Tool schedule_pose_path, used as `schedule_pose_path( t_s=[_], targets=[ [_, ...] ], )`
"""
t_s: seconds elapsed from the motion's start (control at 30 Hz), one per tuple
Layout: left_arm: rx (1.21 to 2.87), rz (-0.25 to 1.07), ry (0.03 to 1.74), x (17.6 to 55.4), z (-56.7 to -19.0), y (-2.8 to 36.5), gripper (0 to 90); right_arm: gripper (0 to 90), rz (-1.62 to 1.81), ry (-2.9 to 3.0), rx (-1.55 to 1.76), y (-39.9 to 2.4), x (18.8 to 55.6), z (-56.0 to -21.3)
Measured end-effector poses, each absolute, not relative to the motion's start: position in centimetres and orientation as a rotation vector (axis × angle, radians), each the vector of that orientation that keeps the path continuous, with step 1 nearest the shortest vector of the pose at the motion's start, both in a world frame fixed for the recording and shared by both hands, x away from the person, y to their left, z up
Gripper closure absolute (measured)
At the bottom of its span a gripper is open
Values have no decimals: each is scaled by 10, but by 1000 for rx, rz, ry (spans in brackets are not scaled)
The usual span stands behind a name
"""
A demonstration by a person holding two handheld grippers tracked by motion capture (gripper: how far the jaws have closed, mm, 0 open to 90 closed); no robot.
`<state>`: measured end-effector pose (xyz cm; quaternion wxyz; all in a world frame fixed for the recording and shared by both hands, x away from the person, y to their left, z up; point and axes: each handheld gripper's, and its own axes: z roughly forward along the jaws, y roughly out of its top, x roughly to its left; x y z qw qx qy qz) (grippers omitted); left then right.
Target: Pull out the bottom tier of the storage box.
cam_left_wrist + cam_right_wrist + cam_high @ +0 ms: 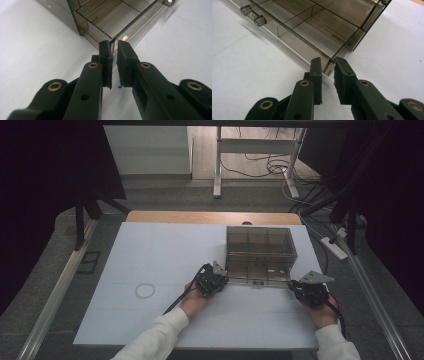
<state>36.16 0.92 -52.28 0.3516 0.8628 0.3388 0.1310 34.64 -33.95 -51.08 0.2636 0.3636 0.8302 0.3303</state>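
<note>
A smoky transparent drawer box [259, 254] sits on the white table [160, 255], right of centre, with its lower drawer [257, 276] pulled out toward you. Your left tool [212, 282] meets the drawer's front left corner [110, 41], its jaws nearly together around the thin front edge. Your right tool [306, 291] meets the front right corner [331, 61], jaws likewise narrowly parted around it. Two clear knobs [253, 15] stick out of the drawer front. A faint ring [145, 291] is marked on the table, well apart to the left.
</note>
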Motion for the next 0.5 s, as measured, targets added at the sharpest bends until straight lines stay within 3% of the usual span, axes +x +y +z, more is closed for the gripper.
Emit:
schedule_pose_path(
  t_s=[0.5],
  targets=[
    [2240,333,872,359,-522,10,818,769,898,2246,979,-340,342,-511]
  ],
)
